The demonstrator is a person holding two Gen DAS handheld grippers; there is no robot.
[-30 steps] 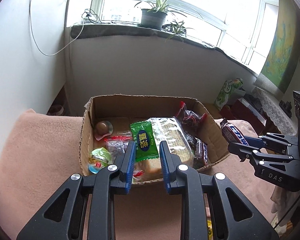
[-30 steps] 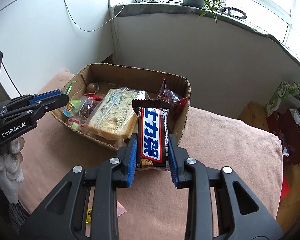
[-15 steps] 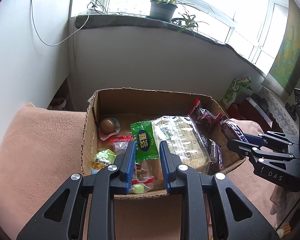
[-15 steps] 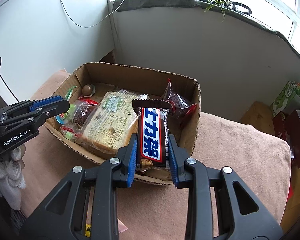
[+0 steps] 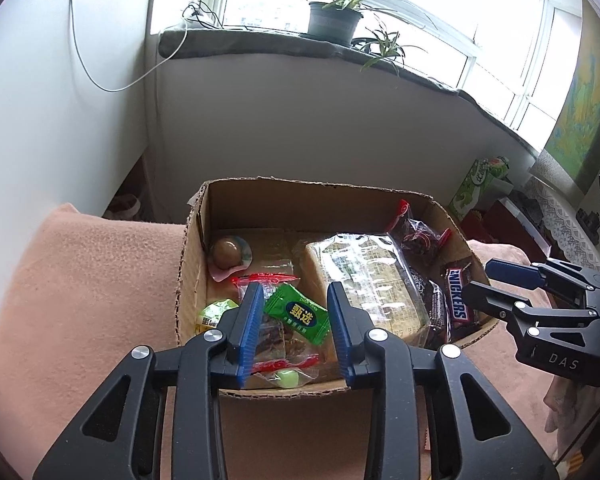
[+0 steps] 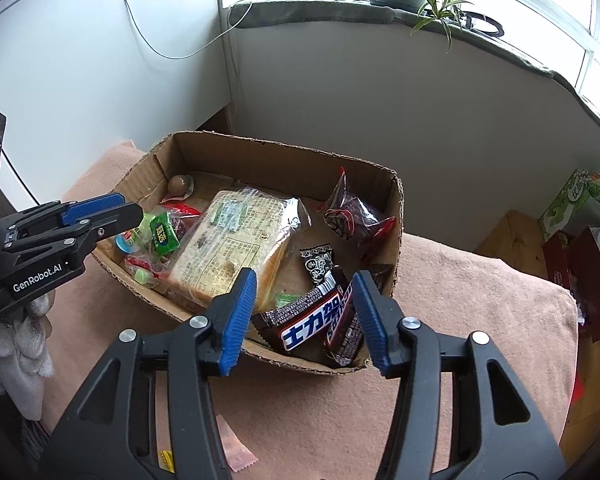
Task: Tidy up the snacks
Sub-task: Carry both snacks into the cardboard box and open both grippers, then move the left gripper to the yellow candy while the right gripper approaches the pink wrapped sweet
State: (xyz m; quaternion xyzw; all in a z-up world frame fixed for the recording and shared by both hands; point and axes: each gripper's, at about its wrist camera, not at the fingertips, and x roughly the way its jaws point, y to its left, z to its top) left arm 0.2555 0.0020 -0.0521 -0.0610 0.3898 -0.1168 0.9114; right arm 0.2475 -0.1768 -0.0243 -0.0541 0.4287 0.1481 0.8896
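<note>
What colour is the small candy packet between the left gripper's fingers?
Green with yellow lettering; the candy packet shows best in the left wrist view.

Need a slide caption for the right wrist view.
Right hand-held gripper open over the Snickers bar lying in the cardboard box.

The bread bag (image 6: 236,248) is covering the lower parts of the small sweets (image 6: 148,272) beside it, and their labels are too small to read. In the left wrist view, the left gripper (image 5: 294,330) is hiding part of the clear packet (image 5: 278,344) beneath it. The bottom edge is cutting off a pink wrapper (image 6: 236,454) and a yellow one (image 6: 166,462) on the blanket (image 6: 460,300). A gloved hand (image 6: 16,340) is running off the left edge.
</note>
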